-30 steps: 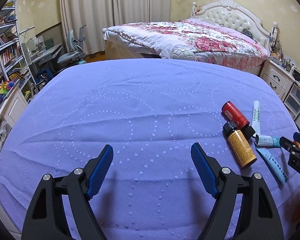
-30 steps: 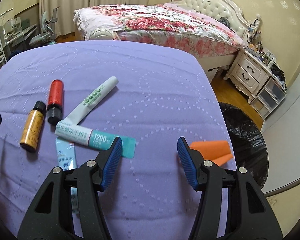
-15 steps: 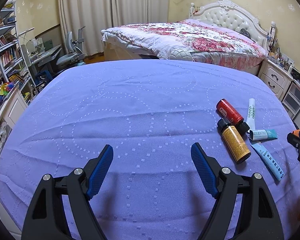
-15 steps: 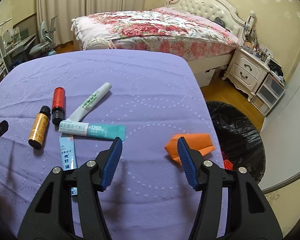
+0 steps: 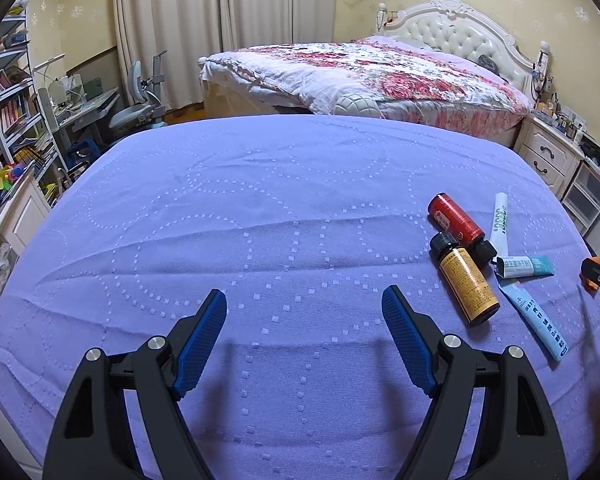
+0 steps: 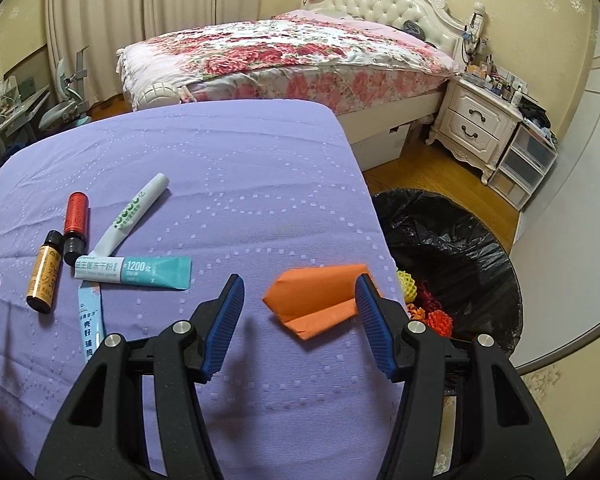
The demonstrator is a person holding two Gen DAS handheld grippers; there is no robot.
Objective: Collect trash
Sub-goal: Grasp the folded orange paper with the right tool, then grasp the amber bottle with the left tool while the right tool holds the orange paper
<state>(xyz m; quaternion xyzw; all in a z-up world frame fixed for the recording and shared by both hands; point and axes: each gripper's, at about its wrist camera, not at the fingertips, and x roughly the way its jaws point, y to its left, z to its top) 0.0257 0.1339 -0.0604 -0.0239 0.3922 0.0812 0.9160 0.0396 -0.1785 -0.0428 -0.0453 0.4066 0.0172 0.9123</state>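
Right gripper (image 6: 299, 322): blue-padded jaws spread wide, nothing between them yet; folded orange paper (image 6: 320, 300) lies just ahead, its right end close beside the right pad, near the right edge of the purple-covered table (image 6: 240, 168)

Left gripper (image 5: 304, 338): jaws likewise parted and empty, poised over bare cloth at the near middle of the table, well left of the litter

Trash awaiting collection, left of the orange paper in the right wrist view: amber bottle (image 6: 44, 272) and red bottle (image 6: 75, 222), both lying flat with black caps; white tube (image 6: 136, 210) slanting to the far side; teal sachet (image 6: 134, 273) lying across; pale blue sachet (image 6: 90, 316) partly under it and running behind the gripper frame

Receptacle: bin with black liner (image 6: 452, 256) on the floor just past the table's right edge, some colourful scraps already inside

Step in hand, by judgement: taking up the orange paper. Handling notes: bring the jaws lower and slightly forward so both pads straddle the raised fold rather than the flat sheet; paper is light and may slide on cloth, so close squarely; lift clear before swinging right over the liner, since the piece sits close to the edge and could be nudged off short of the bin
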